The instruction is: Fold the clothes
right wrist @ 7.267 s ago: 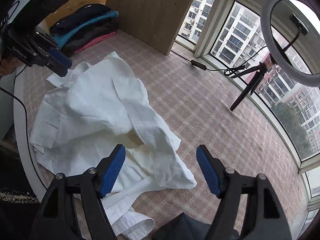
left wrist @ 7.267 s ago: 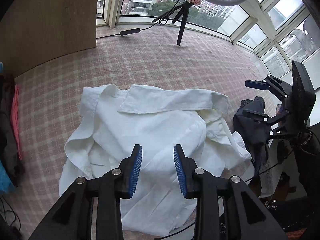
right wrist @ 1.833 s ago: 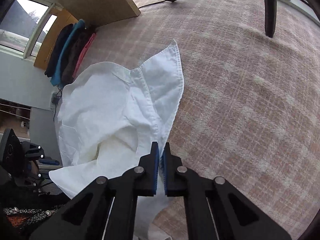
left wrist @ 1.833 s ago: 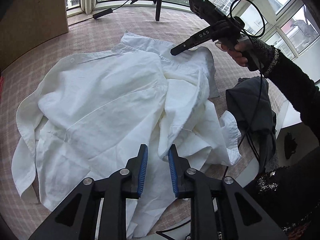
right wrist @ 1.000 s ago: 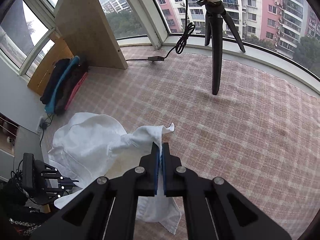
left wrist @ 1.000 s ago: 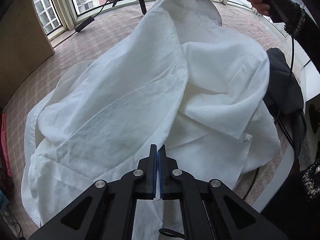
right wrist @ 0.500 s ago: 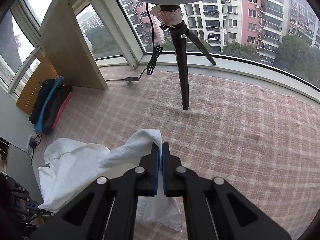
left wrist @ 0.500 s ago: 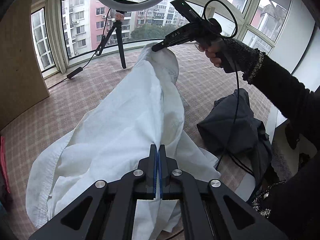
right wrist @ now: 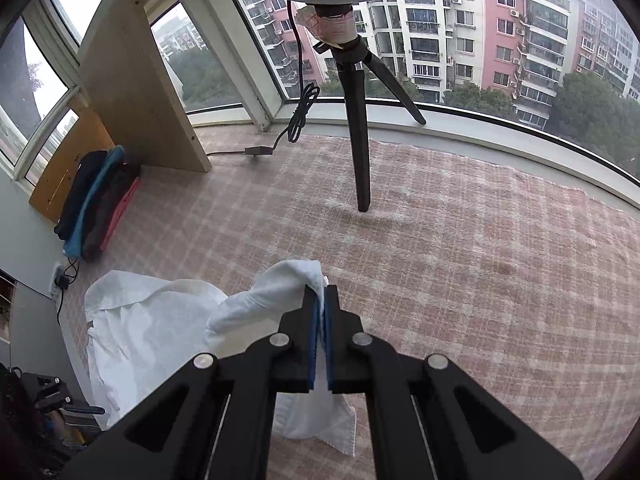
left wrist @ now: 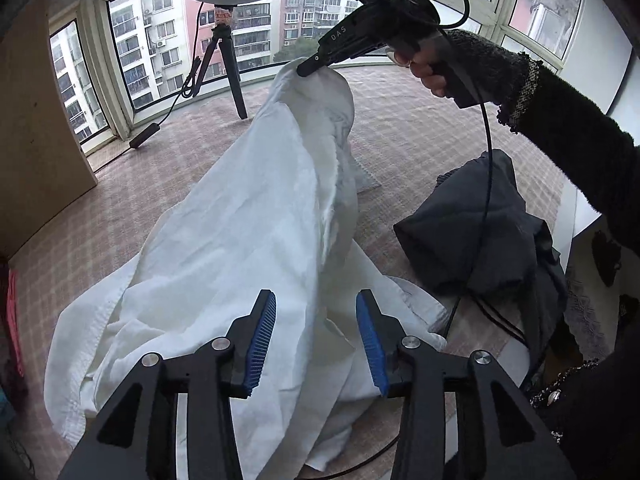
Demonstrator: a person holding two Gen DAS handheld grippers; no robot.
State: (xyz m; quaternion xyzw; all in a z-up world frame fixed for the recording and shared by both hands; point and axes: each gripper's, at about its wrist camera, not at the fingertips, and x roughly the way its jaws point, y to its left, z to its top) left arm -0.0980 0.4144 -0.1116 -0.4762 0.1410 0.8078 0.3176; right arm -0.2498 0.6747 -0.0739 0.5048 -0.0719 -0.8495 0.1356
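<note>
Left wrist view: my right gripper (left wrist: pixel 306 70) pinches the shirt (left wrist: pixel 256 220), lifted off the rug (left wrist: pixel 420 120) to hang straight; my left gripper (left wrist: pixel 316 336) is spread, holding nothing

Ring light on tripod (right wrist: pixel 360 128) by window – checked carpet (right wrist: pixel 460 272), wood panel (right wrist: pixel 136 92), clothes stack (right wrist: pixel 96 204) at wall.

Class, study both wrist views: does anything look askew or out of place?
Yes. The crumpled white cotton shirt hangs lopsided from the right tongs alone; the left tongs are open. A dark grey garment lies heaped beside it.
</note>
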